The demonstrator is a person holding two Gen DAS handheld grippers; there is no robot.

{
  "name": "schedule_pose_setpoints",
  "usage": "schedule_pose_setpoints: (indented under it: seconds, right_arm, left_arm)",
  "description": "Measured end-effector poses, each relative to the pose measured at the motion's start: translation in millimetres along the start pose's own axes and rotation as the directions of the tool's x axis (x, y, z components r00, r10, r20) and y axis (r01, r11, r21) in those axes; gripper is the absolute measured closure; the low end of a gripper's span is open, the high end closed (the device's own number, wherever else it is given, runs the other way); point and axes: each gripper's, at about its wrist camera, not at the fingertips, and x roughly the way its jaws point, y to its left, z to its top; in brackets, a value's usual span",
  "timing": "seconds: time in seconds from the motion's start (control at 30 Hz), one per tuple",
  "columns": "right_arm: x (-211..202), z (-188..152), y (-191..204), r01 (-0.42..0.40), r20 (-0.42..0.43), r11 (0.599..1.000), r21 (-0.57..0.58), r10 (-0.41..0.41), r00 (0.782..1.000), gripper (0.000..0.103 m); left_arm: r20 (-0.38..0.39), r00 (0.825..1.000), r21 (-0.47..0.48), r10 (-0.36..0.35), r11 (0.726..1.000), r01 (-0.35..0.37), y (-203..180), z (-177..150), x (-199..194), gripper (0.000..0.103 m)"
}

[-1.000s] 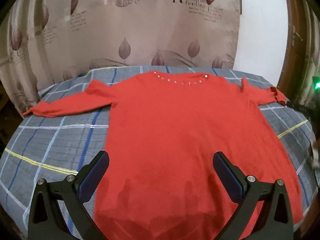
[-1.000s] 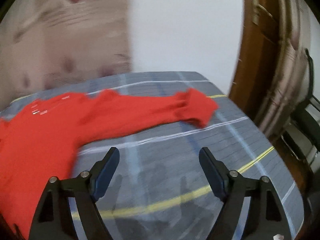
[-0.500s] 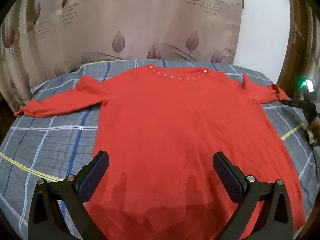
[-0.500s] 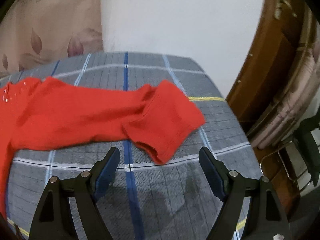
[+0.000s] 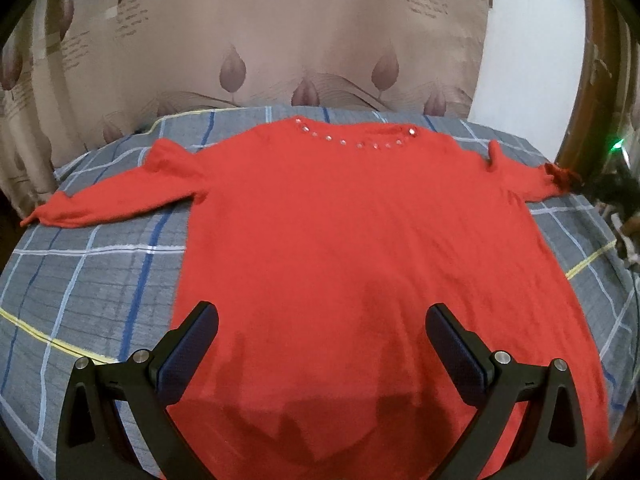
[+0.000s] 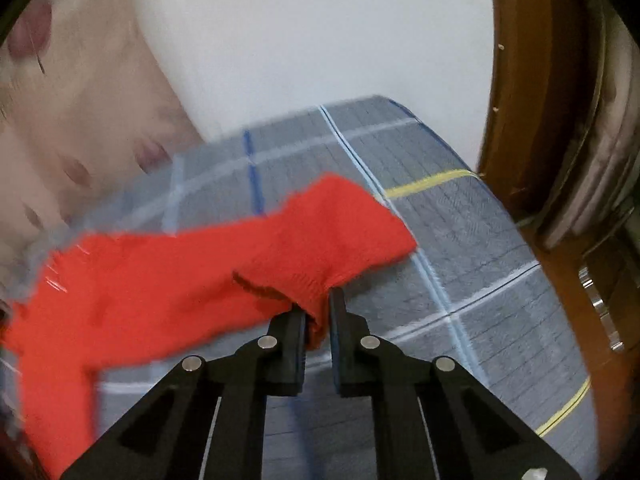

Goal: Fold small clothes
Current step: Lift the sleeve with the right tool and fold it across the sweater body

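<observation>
A red long-sleeved sweater [image 5: 360, 240] lies spread flat on a grey plaid bed cover [image 5: 92, 280], neckline with shiny studs [image 5: 352, 142] at the far side. My left gripper [image 5: 322, 344] is open and empty, hovering over the sweater's lower hem. My right gripper [image 6: 318, 312] is shut on the cuff of the sweater's right sleeve [image 6: 320, 236] near the bed's right edge. In the left wrist view that gripper [image 5: 576, 182] shows dimly at the sleeve's end. The left sleeve [image 5: 112, 196] lies stretched out to the left.
A beige curtain with leaf print [image 5: 260, 40] hangs behind the bed. A white wall [image 6: 300, 40] and a brown wooden door frame [image 6: 532, 120] stand at the right. The bed cover [image 6: 460, 240] ends close to the door frame.
My right gripper has moved onto the right sleeve's cuff and shut on it. My left gripper has stayed open and drifted slightly over the hem.
</observation>
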Motion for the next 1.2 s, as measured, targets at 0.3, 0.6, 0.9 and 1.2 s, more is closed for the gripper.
schedule_pose_setpoints:
  seconds: [0.3,0.6,0.9,1.2]
  right_arm:
    - [-41,22,96,-0.312,0.045,0.946,0.083,0.31,0.95,0.094]
    - [-14,3,275,-0.571,-0.056,0.818,0.066,0.575,0.816,0.094]
    - [47,-47,420,-0.642,-0.195,0.76,0.099,0.647,0.737,0.094]
    - [98,-96,464,-0.607,-0.292,0.786,0.12,0.612,0.735,0.094]
  left_arm:
    - [0.021,1.0,-0.093,0.004,0.996,-0.002,37,1,-10,0.0]
    - [0.033,0.999,-0.173,0.034,0.985,-0.028,90,-6,-21,0.0]
    - [0.038,0.998,-0.214,0.053,0.976,-0.043,124,-15,-24,0.0]
    - [0.022,0.999,-0.252,0.03,0.967,-0.023,143,-23,-16,0.0]
